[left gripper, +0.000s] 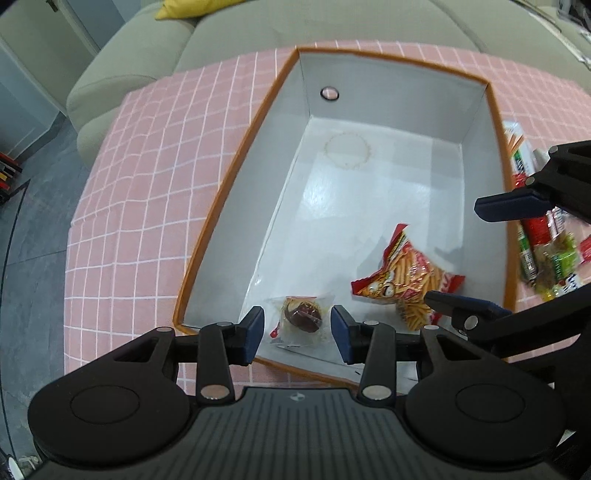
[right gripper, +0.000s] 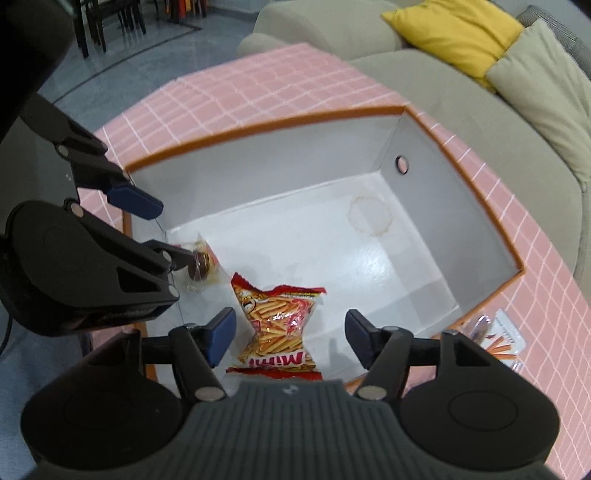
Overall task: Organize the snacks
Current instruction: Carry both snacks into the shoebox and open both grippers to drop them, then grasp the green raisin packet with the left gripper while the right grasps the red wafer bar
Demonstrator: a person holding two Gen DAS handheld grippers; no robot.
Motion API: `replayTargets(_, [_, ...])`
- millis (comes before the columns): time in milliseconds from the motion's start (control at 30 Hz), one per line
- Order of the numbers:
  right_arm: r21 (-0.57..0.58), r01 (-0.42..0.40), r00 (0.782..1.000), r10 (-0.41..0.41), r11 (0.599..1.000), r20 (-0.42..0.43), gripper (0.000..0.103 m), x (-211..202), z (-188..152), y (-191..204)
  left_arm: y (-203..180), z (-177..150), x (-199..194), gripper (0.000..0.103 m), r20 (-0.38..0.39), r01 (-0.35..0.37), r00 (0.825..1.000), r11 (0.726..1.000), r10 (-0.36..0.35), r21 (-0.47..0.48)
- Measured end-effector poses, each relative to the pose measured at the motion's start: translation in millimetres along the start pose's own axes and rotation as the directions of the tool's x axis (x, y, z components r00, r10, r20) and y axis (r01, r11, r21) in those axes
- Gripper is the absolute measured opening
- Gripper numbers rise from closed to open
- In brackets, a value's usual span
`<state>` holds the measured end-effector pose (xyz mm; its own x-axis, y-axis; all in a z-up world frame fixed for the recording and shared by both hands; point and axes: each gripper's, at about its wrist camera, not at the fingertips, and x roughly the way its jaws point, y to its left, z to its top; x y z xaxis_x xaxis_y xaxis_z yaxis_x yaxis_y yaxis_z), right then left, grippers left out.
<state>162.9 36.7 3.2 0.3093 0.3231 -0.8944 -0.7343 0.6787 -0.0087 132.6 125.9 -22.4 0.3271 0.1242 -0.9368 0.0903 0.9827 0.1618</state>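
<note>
An orange-rimmed white box (left gripper: pixel 491 110) (right gripper: pixel 258 127) sits on the pink checked tablecloth. Inside it lie a clear-wrapped chocolate snack (left gripper: pixel 301 319) (right gripper: pixel 199 264) and a red bag of stick snacks (left gripper: pixel 410 280) (right gripper: pixel 280 321). My left gripper (left gripper: pixel 297 330) (right gripper: pixel 162 230) is open and empty above the chocolate snack at the box's near corner. My right gripper (right gripper: pixel 290 338) (left gripper: pixel 469 251) is open and empty above the red bag. Neither snack is gripped.
Several more snack packets (left gripper: pixel 546 254) lie on the cloth right of the box; a stick-snack packet (right gripper: pixel 506 341) shows there in the right wrist view. A beige sofa (left gripper: pixel 122 62) with a yellow cushion (right gripper: pixel 454 33) stands behind the table.
</note>
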Motion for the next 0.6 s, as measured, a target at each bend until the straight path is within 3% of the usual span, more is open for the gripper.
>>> replayTargets(367, [0.121,0.026,0.991,-0.041,0.992,0.125,0.064,-48.5,-44.5,-12.3,-22.9,-19.3,-48.1,0.05,0.156,0.064,0.986,0.997,-0.056,-0.05])
replayTargets(600, [0.221,0.096,0.962,-0.148,0.971,0.23,0.066,-86.4,-86.6,-25.2,-52.5,-34.7,-77.6,0.05,0.286,0.137,0.952,0.986,-0.106,-0.09])
